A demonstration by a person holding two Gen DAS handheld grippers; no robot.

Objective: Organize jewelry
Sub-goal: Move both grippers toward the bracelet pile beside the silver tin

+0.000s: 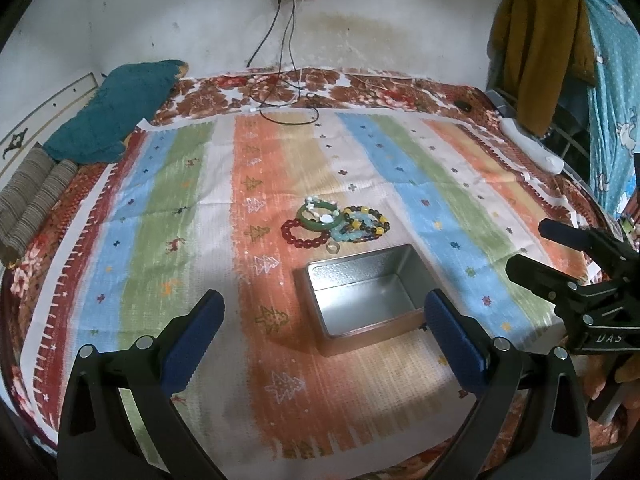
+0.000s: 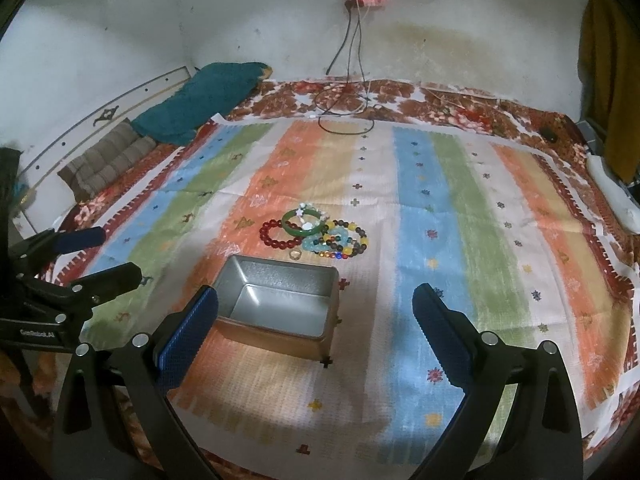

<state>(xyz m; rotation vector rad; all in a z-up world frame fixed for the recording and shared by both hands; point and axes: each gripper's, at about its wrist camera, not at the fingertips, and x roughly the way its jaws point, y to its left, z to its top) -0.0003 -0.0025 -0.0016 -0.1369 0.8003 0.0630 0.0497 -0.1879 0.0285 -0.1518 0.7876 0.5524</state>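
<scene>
From the left wrist view, the left gripper [image 1: 324,334] hangs released above the striped cloth [image 1: 200,208] spread on the bed, its blue pads wide apart with nothing between them. Ahead sits an open metal tin [image 1: 362,292], rectangular, its long axis slanting from near left to far right. Just beyond the tin's far wall lies the jewelry: a red bead bracelet [image 1: 305,234], a green bangle [image 1: 320,216] overlapping it, a pale blue bracelet [image 1: 354,228] and a multicoloured bead bracelet [image 1: 370,222] all flat, touching in one cluster, with a small ring [image 1: 332,247] between cluster and tin. The right gripper [image 1: 528,248] shows at the right edge, fingers parted. From the right wrist view, the right gripper [image 2: 316,328] is likewise released and empty, the tin [image 2: 280,300] before its left pad, the cluster beyond; the left gripper [image 2: 116,254] stands open at the left.
</scene>
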